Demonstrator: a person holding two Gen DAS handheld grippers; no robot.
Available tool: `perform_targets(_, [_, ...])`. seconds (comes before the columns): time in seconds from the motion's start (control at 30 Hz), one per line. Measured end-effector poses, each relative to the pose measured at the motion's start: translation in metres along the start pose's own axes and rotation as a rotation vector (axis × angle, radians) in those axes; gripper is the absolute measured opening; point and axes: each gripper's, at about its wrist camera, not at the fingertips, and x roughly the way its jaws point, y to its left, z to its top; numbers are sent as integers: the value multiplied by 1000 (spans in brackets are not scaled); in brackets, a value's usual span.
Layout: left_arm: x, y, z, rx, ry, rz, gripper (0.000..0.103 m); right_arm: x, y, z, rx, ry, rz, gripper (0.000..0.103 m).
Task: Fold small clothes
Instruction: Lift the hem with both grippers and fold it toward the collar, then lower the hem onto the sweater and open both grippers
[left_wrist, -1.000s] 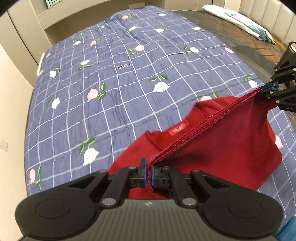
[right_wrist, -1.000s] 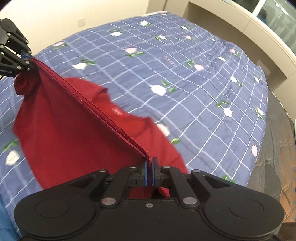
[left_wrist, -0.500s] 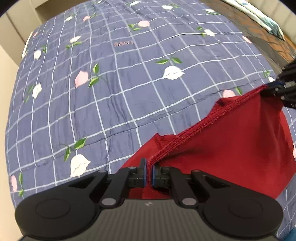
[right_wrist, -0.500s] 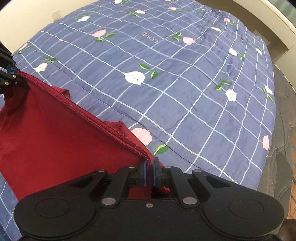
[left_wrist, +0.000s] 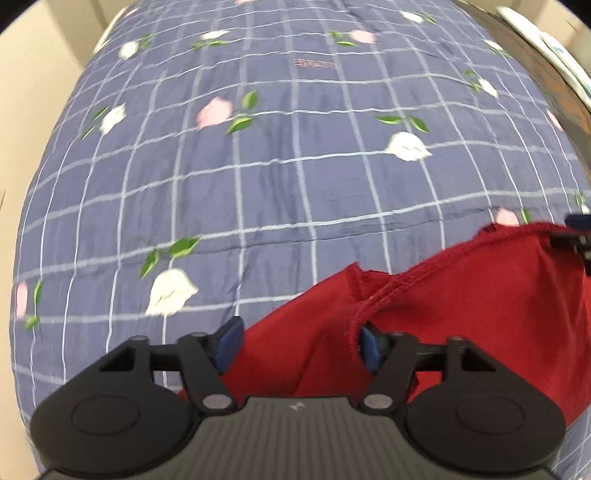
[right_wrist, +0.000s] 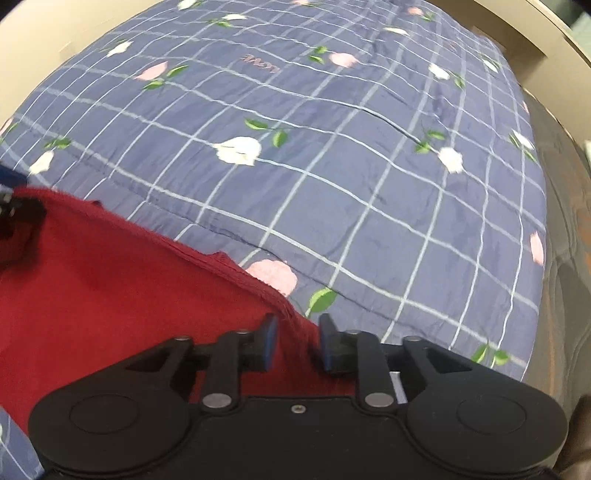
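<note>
A dark red garment (left_wrist: 461, 314) lies low on the blue flowered bedspread (left_wrist: 277, 184), its stitched hem running between the two grippers. My left gripper (left_wrist: 299, 347) has its jaws opening wide; the cloth sags between them and its hem only hangs by the right pad. My right gripper (right_wrist: 299, 343) is also opening, and the garment's (right_wrist: 110, 295) edge slips loose through the gap without being pinched. Each gripper shows at the other view's edge: the right gripper (left_wrist: 576, 236) and the left gripper (right_wrist: 11, 206), both at the hem's far end.
The bedspread (right_wrist: 332, 184) stretches far ahead of both grippers. A dark patterned mat (left_wrist: 565, 92) borders the bed on the right of the left wrist view. A grey quilted strip (right_wrist: 565, 258) runs along the bed's right edge, and cream panels (left_wrist: 37, 92) stand at the left.
Both grippers came down toward the bed with the hem stretched between them, then opened. The hem, taut before, now sags slack onto the garment.
</note>
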Motion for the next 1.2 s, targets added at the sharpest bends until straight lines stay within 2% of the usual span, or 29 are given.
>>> perform_targets(0.03, [0,3,-2,-22,-4,9,81,-1,-1,-2,14,-6,0,39])
perform_targets(0.07, [-2,7,-5,-42,-13,23,87,-3,-2,-4,28,-15,-6,51])
perform_targets(0.1, [-3,10,-9,-57,-25,32,88,-5,-3,-6,37,-27,-18,63])
perform_targets(0.13, [-5,13,-12,-68,-36,31,88,-8,-3,-8,45,-42,-35,68])
perform_targets(0.2, [-10,20,-19,-105,-64,6,90,-14,-3,-14,69,-72,-66,86])
perform_targets(0.27, [-13,27,-24,-143,-81,-12,91,-18,-4,-22,105,-95,-83,91])
perform_targets(0.4, [-16,39,-26,-167,-80,-54,92,-23,-4,-43,149,-112,-138,95])
perform_targets(0.53, [-20,45,-14,-112,-46,-124,92,-17,-6,-61,174,-72,-143,95])
perform_targets(0.67, [-29,48,-3,-46,-60,-121,96,-11,-6,-71,197,-37,-156,95])
perform_targets(0.8, [-38,62,5,-67,-80,-129,97,-1,-12,-76,261,19,-191,96])
perform_targets(0.9, [-39,68,3,-92,-95,-106,98,6,-14,-80,307,51,-225,96])
perform_targets(1.07, [-21,53,-25,-85,-65,-43,98,-2,-4,-90,348,14,-228,97])
perform_targets(1.2, [-3,35,-56,-111,-13,1,98,-15,19,-107,336,-30,-215,101])
